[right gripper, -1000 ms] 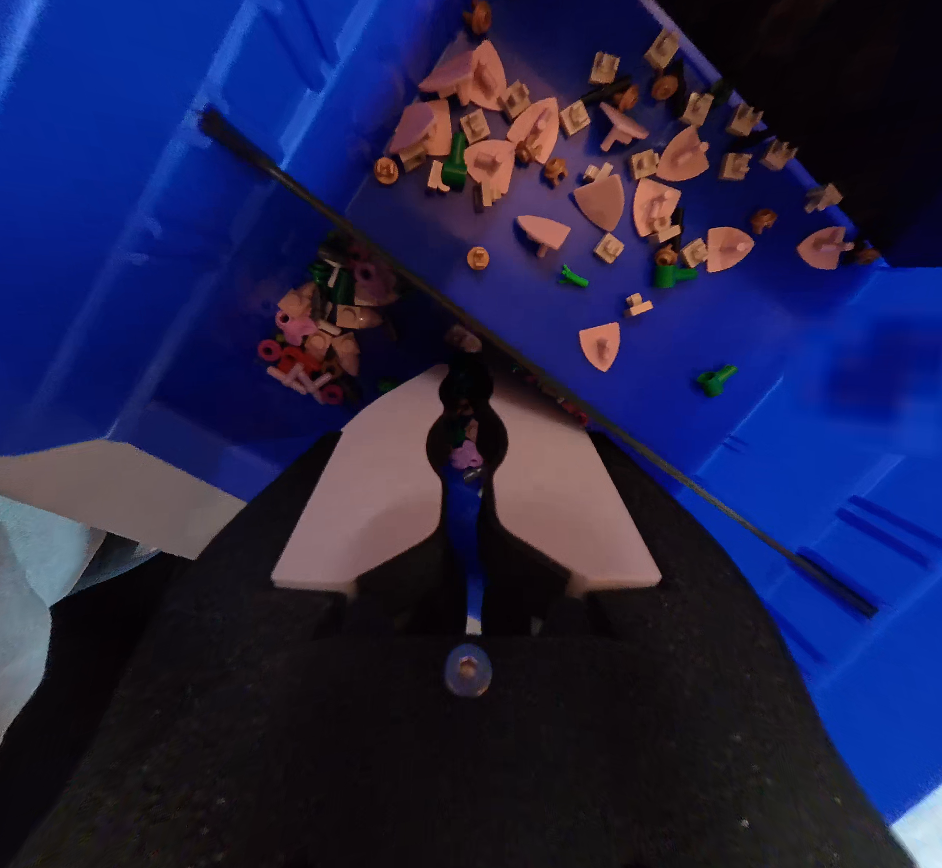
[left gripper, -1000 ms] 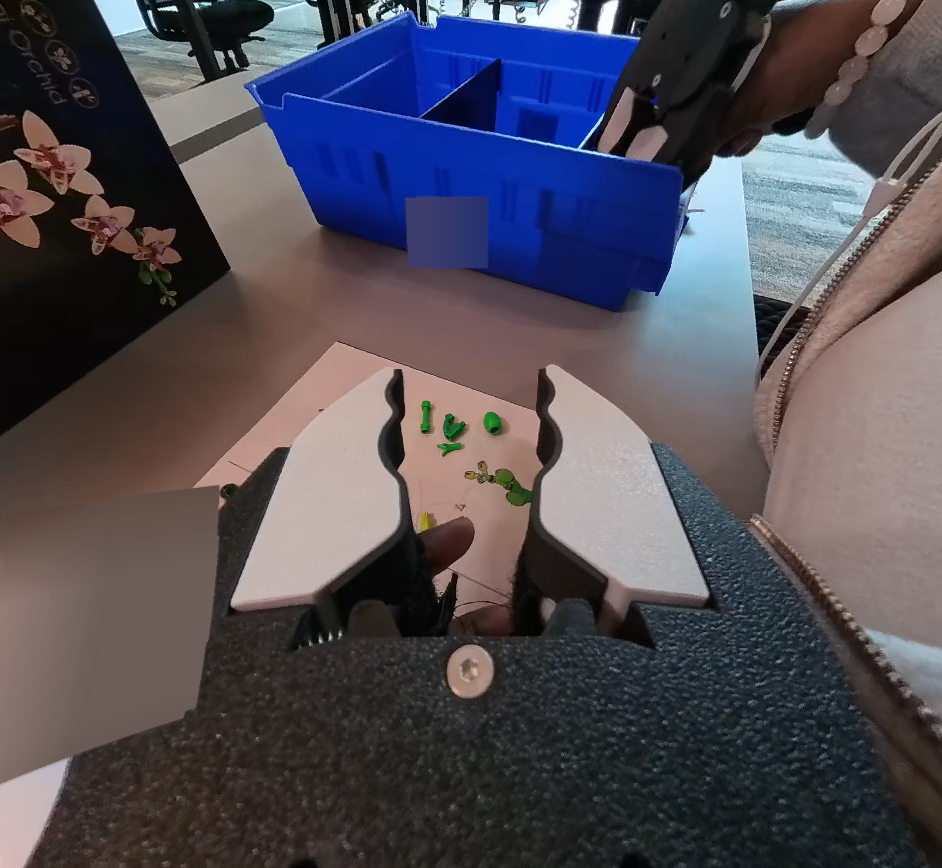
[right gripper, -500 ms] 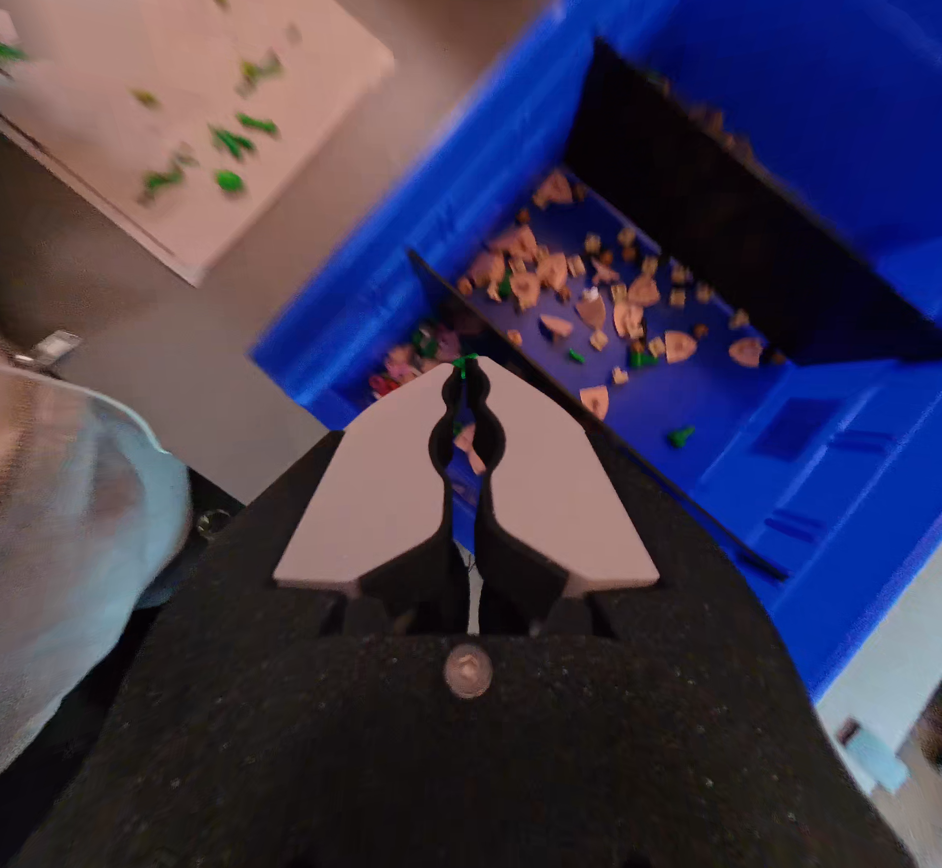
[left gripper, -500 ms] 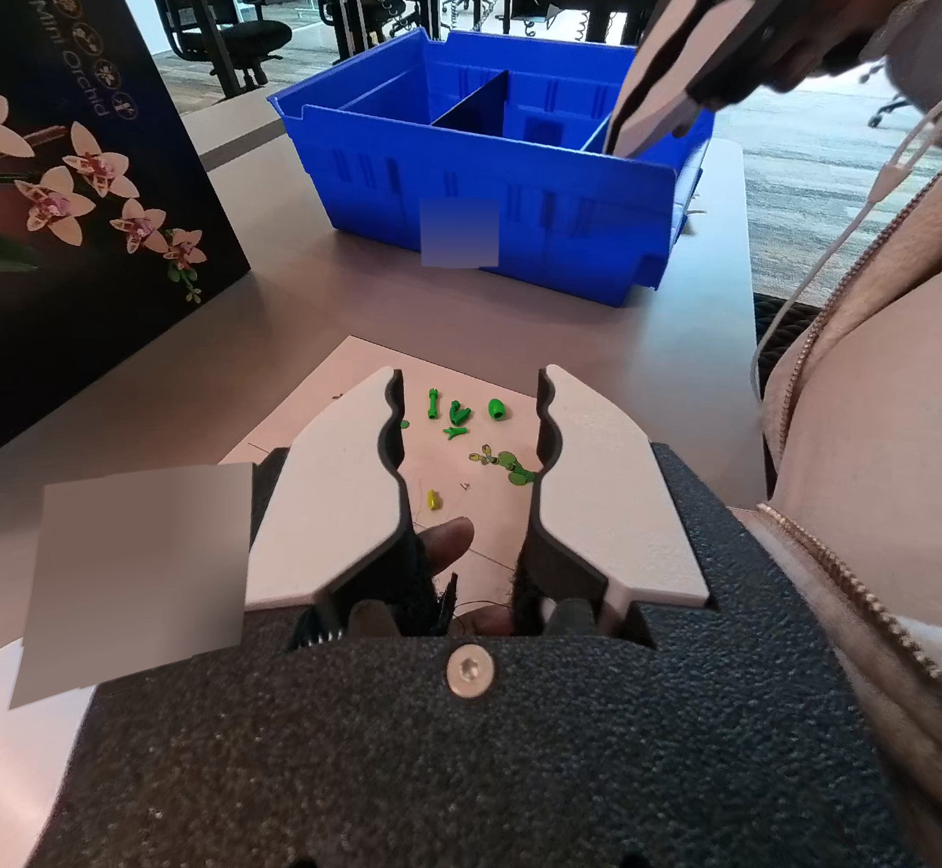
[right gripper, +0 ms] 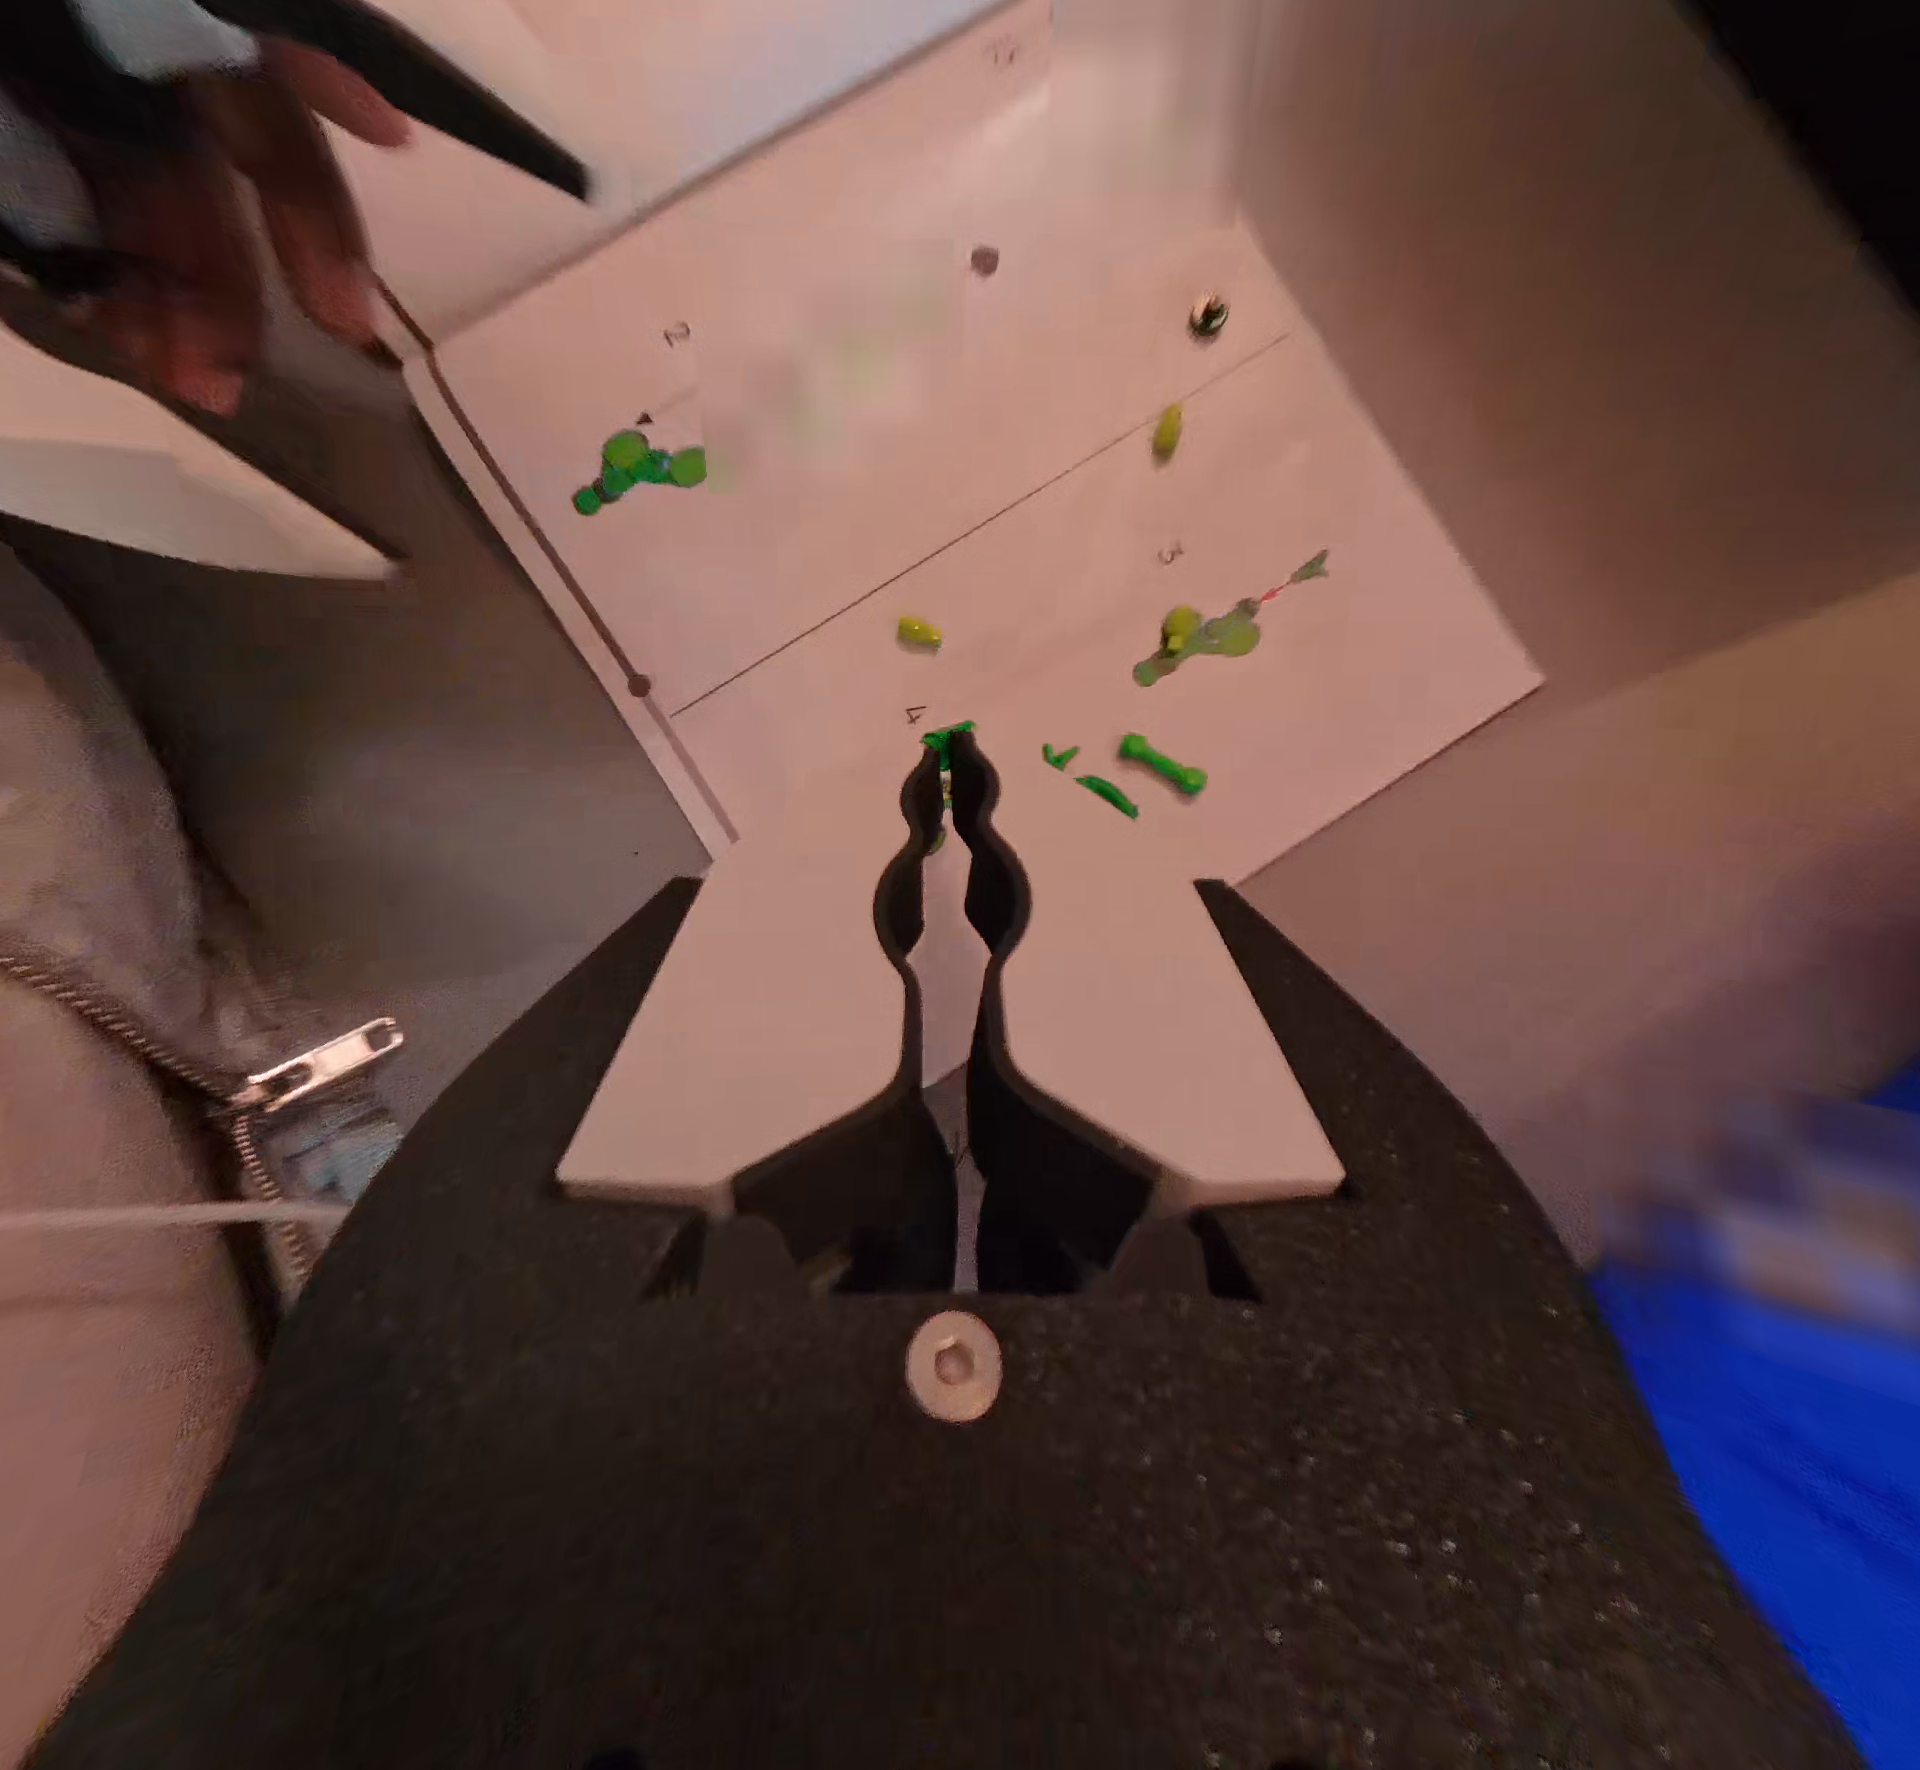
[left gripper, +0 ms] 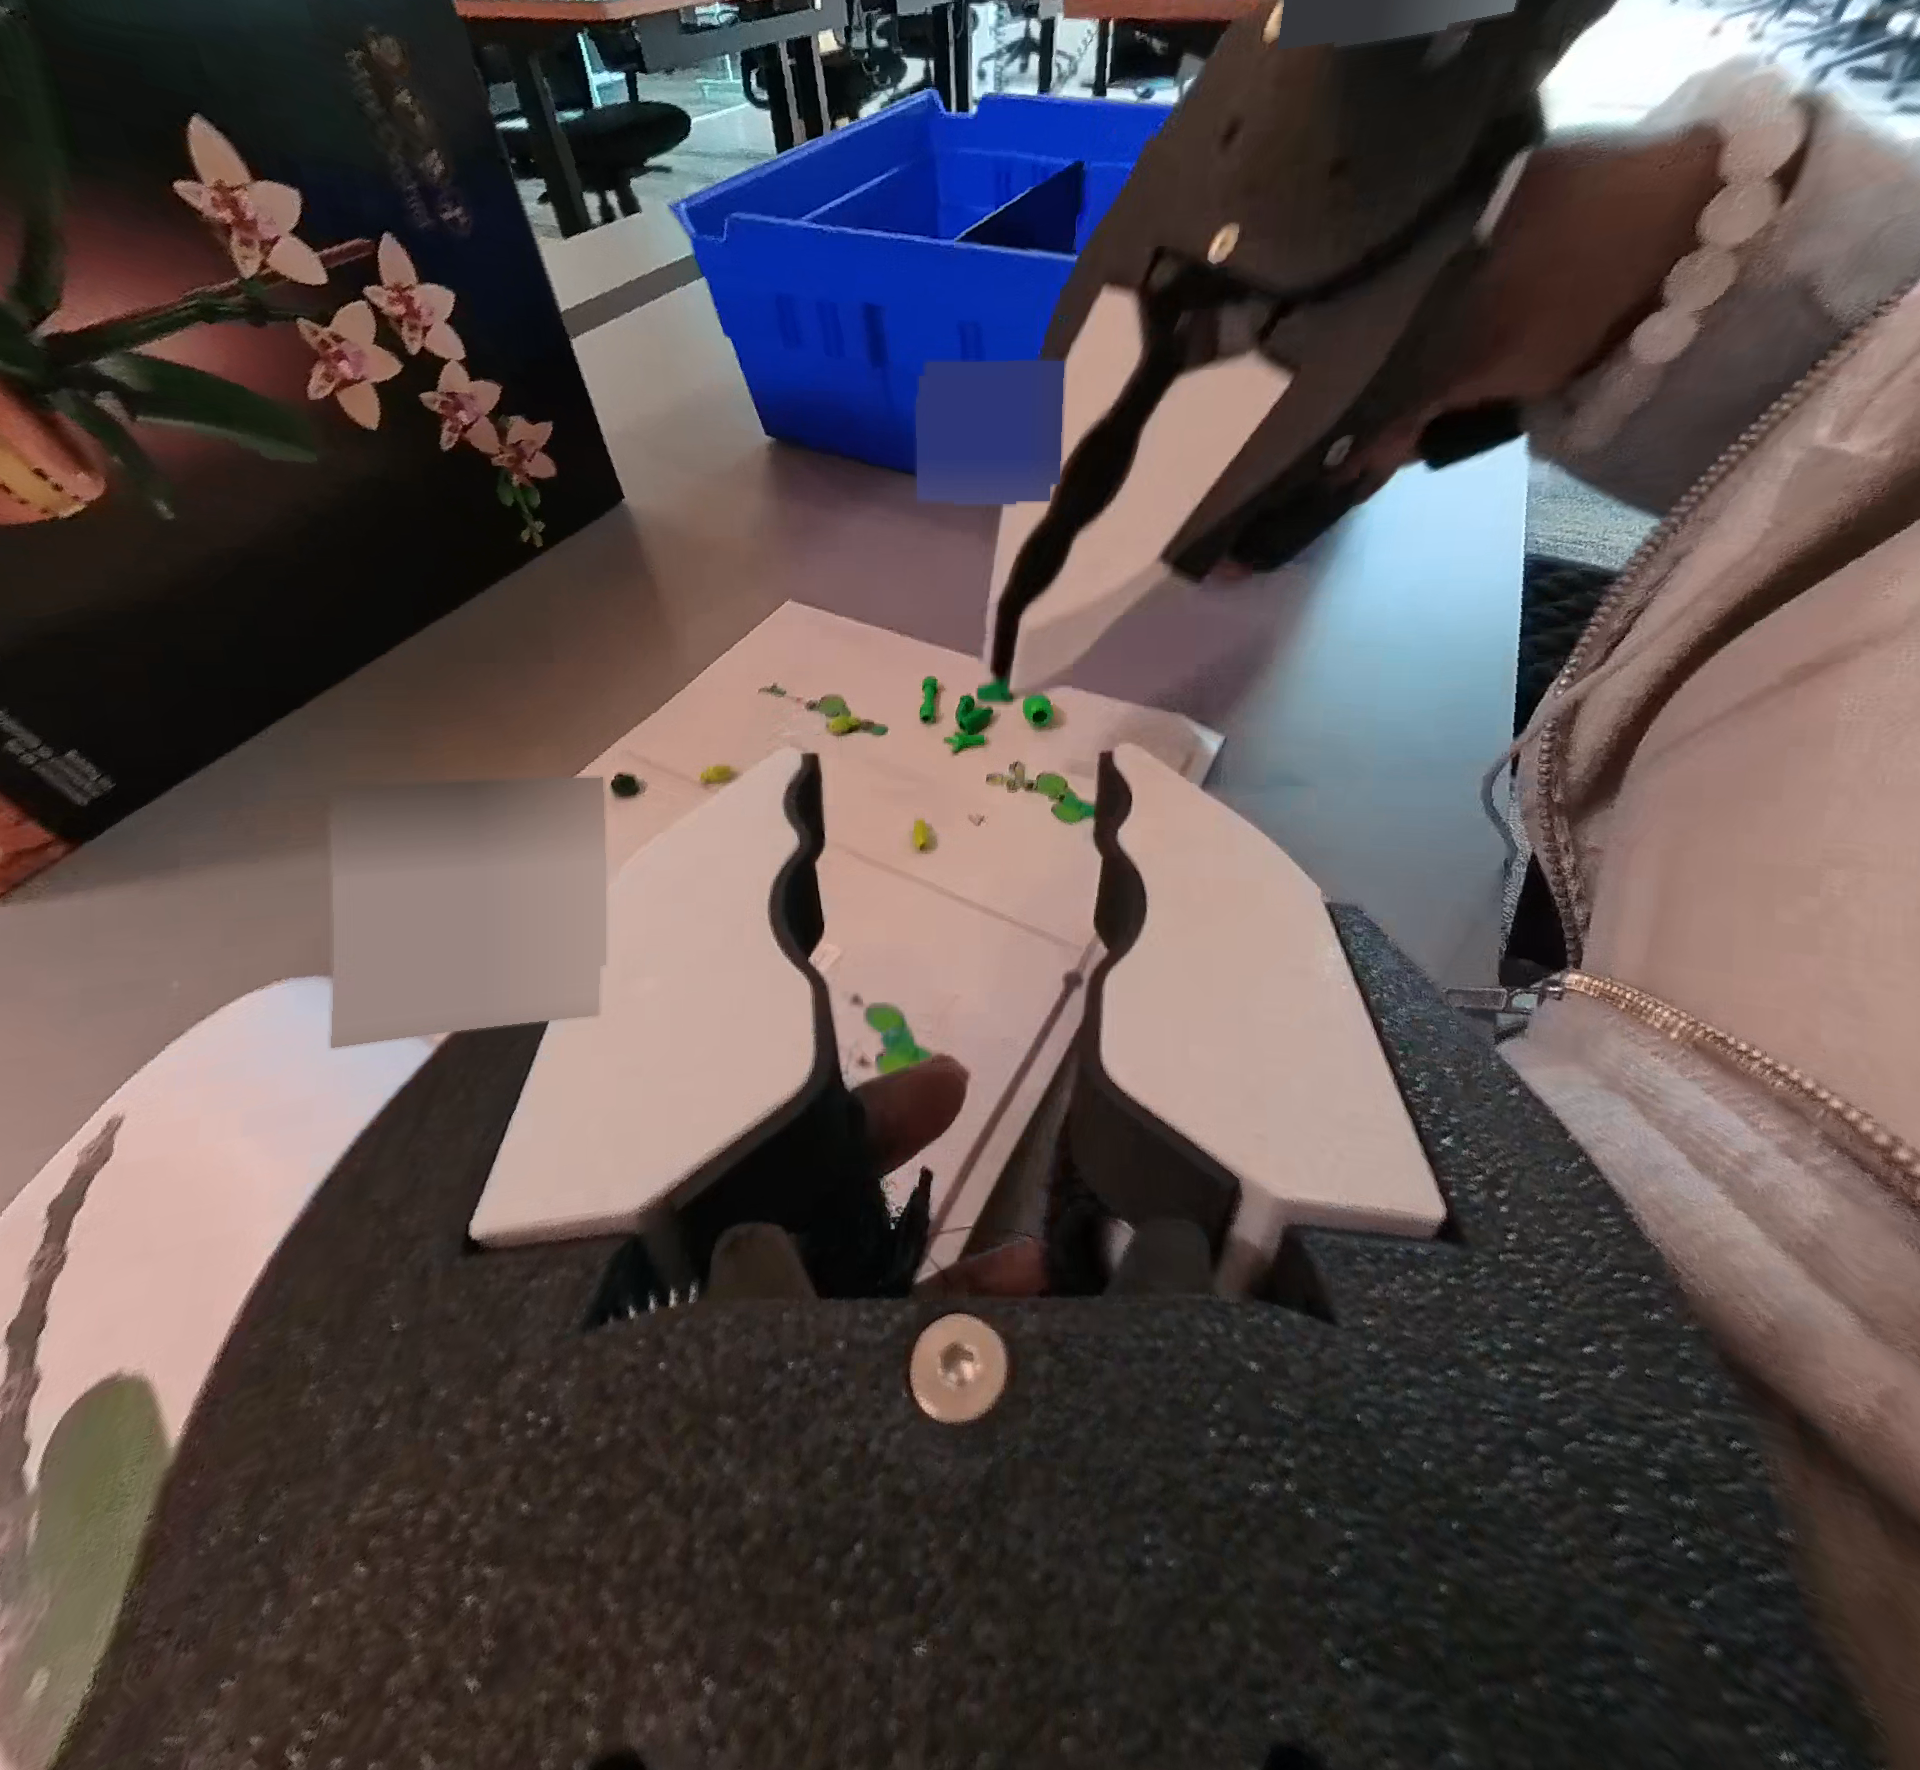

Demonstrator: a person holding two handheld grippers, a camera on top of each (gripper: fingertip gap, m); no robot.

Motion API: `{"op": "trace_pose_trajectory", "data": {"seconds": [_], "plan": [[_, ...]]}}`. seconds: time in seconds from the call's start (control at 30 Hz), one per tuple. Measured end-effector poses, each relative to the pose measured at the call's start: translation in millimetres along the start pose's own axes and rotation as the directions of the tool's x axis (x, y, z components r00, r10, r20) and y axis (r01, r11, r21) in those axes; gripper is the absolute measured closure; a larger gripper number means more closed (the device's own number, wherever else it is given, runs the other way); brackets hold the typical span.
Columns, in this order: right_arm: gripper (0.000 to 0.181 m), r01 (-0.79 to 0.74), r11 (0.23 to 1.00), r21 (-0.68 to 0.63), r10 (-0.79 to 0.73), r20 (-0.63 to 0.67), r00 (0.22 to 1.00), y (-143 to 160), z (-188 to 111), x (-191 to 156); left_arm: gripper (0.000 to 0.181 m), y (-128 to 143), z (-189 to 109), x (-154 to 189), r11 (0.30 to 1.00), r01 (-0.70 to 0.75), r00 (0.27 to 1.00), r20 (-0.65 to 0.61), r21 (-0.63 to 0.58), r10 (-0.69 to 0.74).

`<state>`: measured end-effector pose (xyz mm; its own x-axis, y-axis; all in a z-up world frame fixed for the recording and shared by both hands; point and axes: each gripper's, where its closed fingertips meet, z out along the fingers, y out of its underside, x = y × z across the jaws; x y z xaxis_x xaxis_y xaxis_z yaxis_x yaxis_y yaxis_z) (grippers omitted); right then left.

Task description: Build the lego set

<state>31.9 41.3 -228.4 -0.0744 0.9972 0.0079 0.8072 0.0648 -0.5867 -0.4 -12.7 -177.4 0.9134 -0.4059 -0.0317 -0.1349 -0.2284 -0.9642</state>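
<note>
My right gripper (right gripper: 948,756) is shut on a small green lego piece (right gripper: 948,736) and holds it at the open instruction booklet (right gripper: 935,494). In the left wrist view the right gripper (left gripper: 1000,681) points down at the page with the green piece (left gripper: 995,691) at its tip. Loose green pieces (left gripper: 966,714) lie next to it on the page, and they also show in the right wrist view (right gripper: 1162,762). My left gripper (left gripper: 956,780) is open and empty, low over the booklet (left gripper: 935,889). The blue parts bin (left gripper: 894,286) stands behind.
The black set box with an orchid picture (left gripper: 270,349) stands at the left of the grey table (left gripper: 727,494). A person's beige zipped jacket (left gripper: 1745,889) is close on the right. Desks and chairs fill the room behind. There is about 8 cm between the tips of the two grippers.
My right gripper has lifted out of the blue bin with a green piece and come down to the booklet beside the other green pieces. My left gripper stays open and has shifted slightly.
</note>
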Motion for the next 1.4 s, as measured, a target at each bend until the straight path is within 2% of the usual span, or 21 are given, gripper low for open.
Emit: {"op": "trace_pose_trajectory", "data": {"seconds": [0.13,0.27,0.4,0.5,0.57,0.67,0.73,0.77,0.83,0.9,0.93,0.97,1.03,1.1,1.13,1.3,1.33,1.4], "plan": [[0.179,-0.006,0.999,-0.054,0.003,-0.042,0.999,8.9,11.6,5.2,0.131,10.7,-14.4,-3.7,1.0,0.003,1.0,0.008,-0.017,-0.003],[0.171,0.053,0.986,-0.158,-0.062,-0.054,0.997,23.6,18.4,5.0,0.132,14.9,-22.0,-9.2,1.0,0.015,1.0,0.015,-0.01,-0.015],[0.156,0.054,0.992,-0.113,-0.062,-0.068,0.996,15.5,11.7,7.0,0.131,16.8,-27.8,-14.4,1.0,0.023,0.999,0.023,-0.005,-0.023],[0.151,0.04,0.997,0.064,-0.035,-0.08,0.996,-6.8,4.1,11.1,0.13,20.5,-31.3,-18.1,0.999,0.045,0.999,0.025,-0.007,-0.044],[0.153,0.04,0.959,0.279,-0.019,-0.077,0.997,-34.6,-7.0,11.5,0.13,19.0,-33.2,-20.7,0.999,0.051,0.998,0.027,0.006,-0.051],[0.163,0.009,0.762,0.647,0.051,-0.074,0.996,-76.0,-39.0,18.5,0.134,15.0,-35.7,-25.8,0.999,0.043,0.998,0.044,0.023,-0.043],[0.164,-0.015,0.637,0.771,0.088,-0.054,0.995,-88.0,-54.4,25.7,0.137,10.7,-37.2,-27.8,0.999,0.033,0.998,0.05,0.033,-0.035],[0.162,-0.021,0.609,0.793,0.089,-0.042,0.995,-90.2,-56.0,27.7,0.141,8.2,-37.4,-28.7,0.999,0.028,0.998,0.052,0.042,-0.03],[0.146,-0.005,0.609,0.793,0.051,-0.032,0.998,-91.9,-49.9,27.2,0.15,4.6,-36.1,-30.1,0.998,0.017,0.998,0.054,0.056,-0.02],[0.118,0.048,0.624,0.78,-0.035,-0.033,0.999,-94.9,-40.5,18.1,0.158,4.7,-33.0,-31.7,0.999,0.007,0.998,0.057,0.047,-0.009],[0.115,0.082,0.635,0.769,-0.065,-0.053,0.996,-96.1,-36.8,15.8,0.165,6.1,-31.3,-32.0,0.999,0.006,0.998,0.056,0.035,-0.007],[0.115,0.121,0.638,0.76,-0.094,-0.079,0.992,-97.4,-34.6,14.2,0.175,7.6,-29.8,-32.0,1.0,0.012,0.999,0.049,0.022,-0.013],[0.123,0.18,0.624,0.76,-0.135,-0.122,0.983,-100.0,-35.1,12.2,0.181,8.6,-26.7,-32.9,0.999,0.05,0.998,0.038,0.014,-0.05],[0.168,0.238,0.608,0.758,-0.116,-0.211,0.971,-100.9,-40.9,22.4,0.181,7.1,-24.8,-35.4,0.994,0.105,0.994,0.031,0.029,-0.106],[0.181,0.238,0.609,0.756,-0.071,-0.247,0.966,-100.4,-45.4,31.5,0.181,5.4,-24.9,-37.7,0.99,0.131,0.991,0.032,0.043,-0.133],[0.177,0.069,0.632,0.772,0.151,-0.21,0.966,-89.5,-64.1,60.0,0.176,-6.2,-27.4,-37.8,0.977,0.183,0.983,-0.024,0.105,-0.181],[0.168,0.047,0.658,0.751,0.179,-0.217,0.96,-85.2,-63.5,63.9,0.17,-5.0,-26.2,-37.3,0.979,0.177,0.984,-0.028,0.098,-0.176],[0.14,0.029,0.73,0.682,0.177,-0.231,0.957,-76.9,-57.5,62.7,0.155,-0.3,-22.8,-36.3,0.985,0.16,0.987,-0.025,0.069,-0.158]]}}
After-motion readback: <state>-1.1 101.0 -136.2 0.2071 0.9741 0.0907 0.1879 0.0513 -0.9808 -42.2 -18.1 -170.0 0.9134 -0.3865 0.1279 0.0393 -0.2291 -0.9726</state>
